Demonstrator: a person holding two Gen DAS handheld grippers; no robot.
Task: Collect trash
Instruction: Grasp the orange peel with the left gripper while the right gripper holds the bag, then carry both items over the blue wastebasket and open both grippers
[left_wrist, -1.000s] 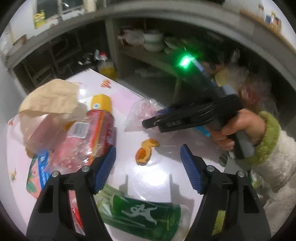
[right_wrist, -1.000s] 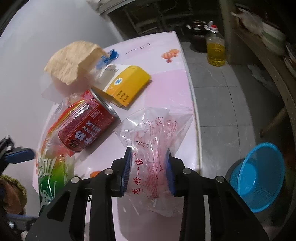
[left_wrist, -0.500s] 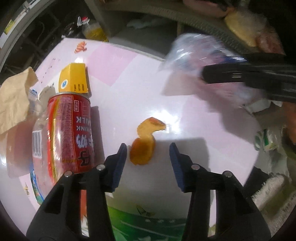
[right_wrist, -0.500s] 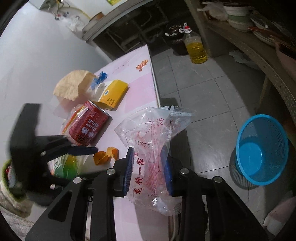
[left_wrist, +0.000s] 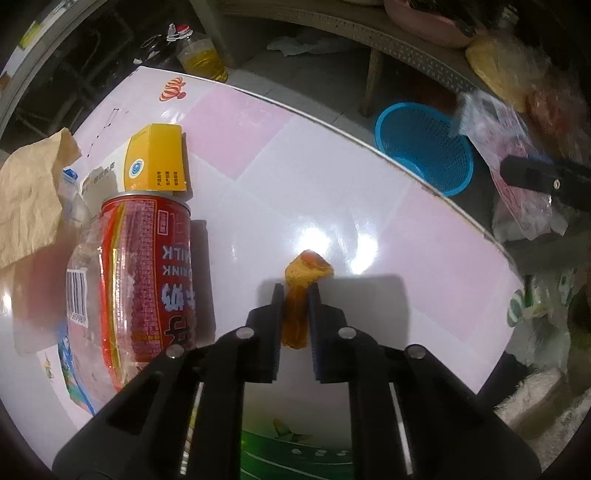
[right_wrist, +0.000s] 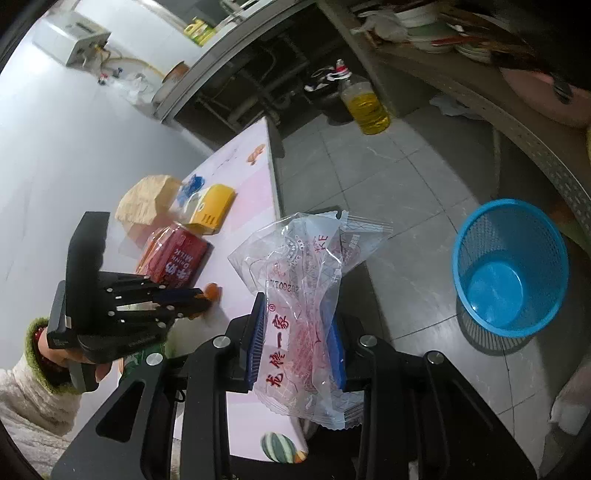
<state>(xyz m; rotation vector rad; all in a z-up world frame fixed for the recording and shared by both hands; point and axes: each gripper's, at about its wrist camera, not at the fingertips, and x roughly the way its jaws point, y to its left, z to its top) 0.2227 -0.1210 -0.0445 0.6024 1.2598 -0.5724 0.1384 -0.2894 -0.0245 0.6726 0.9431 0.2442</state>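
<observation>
An orange peel lies on the pink-and-white table. My left gripper points steeply down on it; its jaws are closing, and the blue pads pinch the peel's lower strip. From the right wrist view the left gripper has the orange peel at its tips. My right gripper is shut on a clear plastic bag with red print, held in the air beyond the table's edge. A blue mesh basket stands on the floor to the right of the bag.
A red milk can in clear wrap lies left of the peel, with a yellow box and a brown paper bag behind it. A green wrapper lies under my left gripper. An oil bottle stands on the floor.
My left gripper dropped over the orange peel and its jaws narrowed onto it. My right gripper carried the plastic bag off the table toward the blue basket.
</observation>
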